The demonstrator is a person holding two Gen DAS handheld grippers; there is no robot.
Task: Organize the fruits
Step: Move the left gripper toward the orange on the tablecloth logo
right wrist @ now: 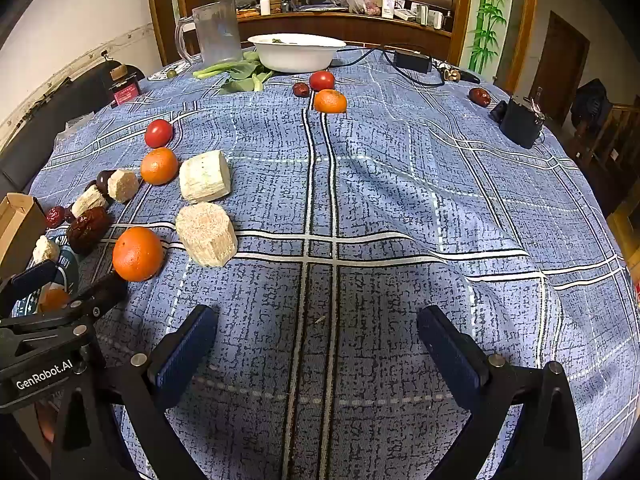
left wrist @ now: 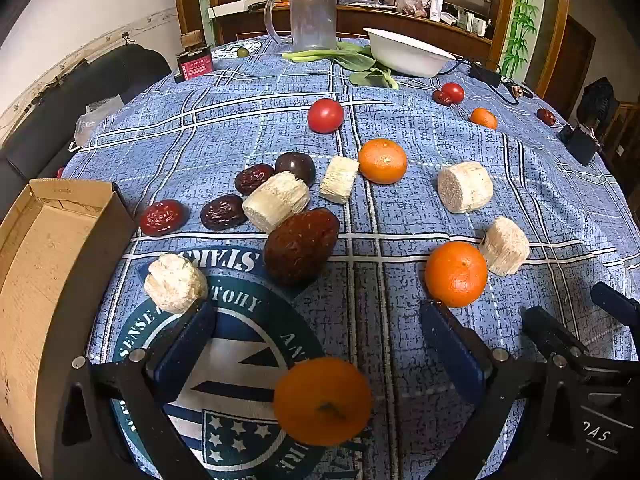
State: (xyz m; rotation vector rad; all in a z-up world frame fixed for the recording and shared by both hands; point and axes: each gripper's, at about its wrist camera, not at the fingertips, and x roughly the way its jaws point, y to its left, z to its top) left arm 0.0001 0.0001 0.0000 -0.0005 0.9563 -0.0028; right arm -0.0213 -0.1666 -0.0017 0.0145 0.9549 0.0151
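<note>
In the left wrist view my left gripper is open, and a tangerine lies between its fingers close to the camera, untouched. Ahead lie a large dark date, more tangerines, red dates, pale sugarcane chunks and a tomato. An open cardboard box stands at the left. In the right wrist view my right gripper is open and empty over bare cloth. A tangerine and cane chunks lie to its left.
A white bowl, greens and a glass mug stand at the table's far side. A tomato, date and tangerine cluster near the bowl. A black adapter and cable lie far right. The left gripper's body shows at lower left.
</note>
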